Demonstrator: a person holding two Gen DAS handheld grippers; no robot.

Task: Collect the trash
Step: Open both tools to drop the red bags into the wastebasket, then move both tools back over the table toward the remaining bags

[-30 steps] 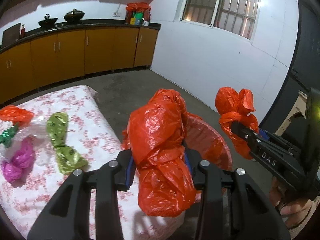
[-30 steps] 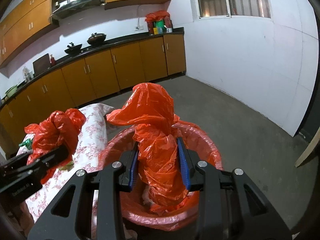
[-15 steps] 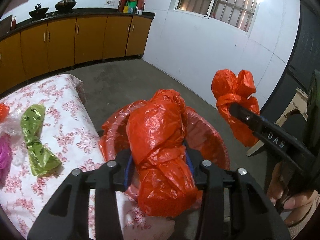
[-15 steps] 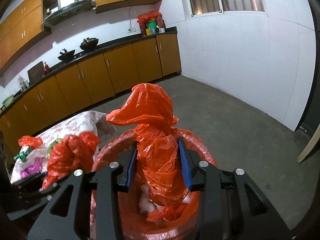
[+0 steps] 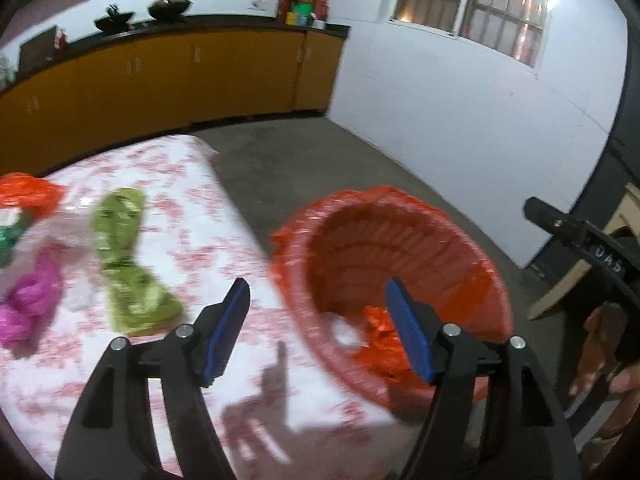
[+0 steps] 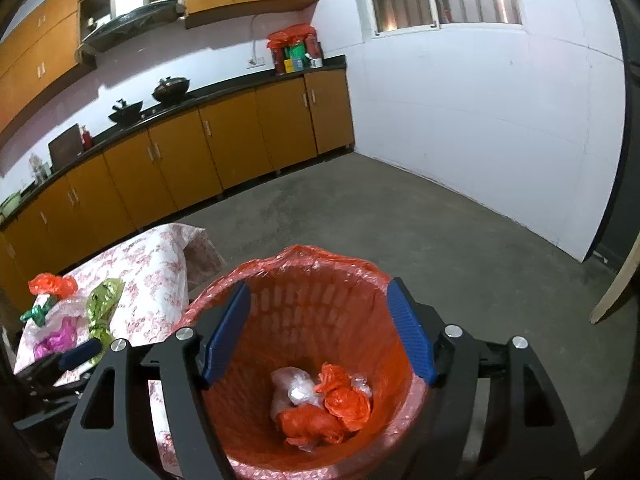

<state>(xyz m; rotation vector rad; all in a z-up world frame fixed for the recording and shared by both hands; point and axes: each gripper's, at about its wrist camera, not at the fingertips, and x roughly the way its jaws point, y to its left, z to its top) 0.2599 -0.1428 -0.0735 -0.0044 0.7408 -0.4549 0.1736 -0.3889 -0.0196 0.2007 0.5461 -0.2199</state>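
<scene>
Grippers first: the right gripper (image 6: 318, 332) hangs right over the bin (image 6: 256, 280), its jaws opening with nothing between them. The left gripper (image 5: 316, 328) hangs over the bin's near rim at the table (image 5: 192, 240) edge, jaws also opening and empty. In the bin lie two red bags (image 6: 332, 404) on some clear plastic. So one load is in. Left on the table beside the bin are a green wrapper (image 5: 124, 256), a pink bag (image 5: 28, 300), a red bag (image 5: 24, 192), a small dark-green wrapper (image 6: 38, 312) and clear plastic. A second ago each gripper was clamped on a red bag above the bin; both bags have since dropped in.
</scene>
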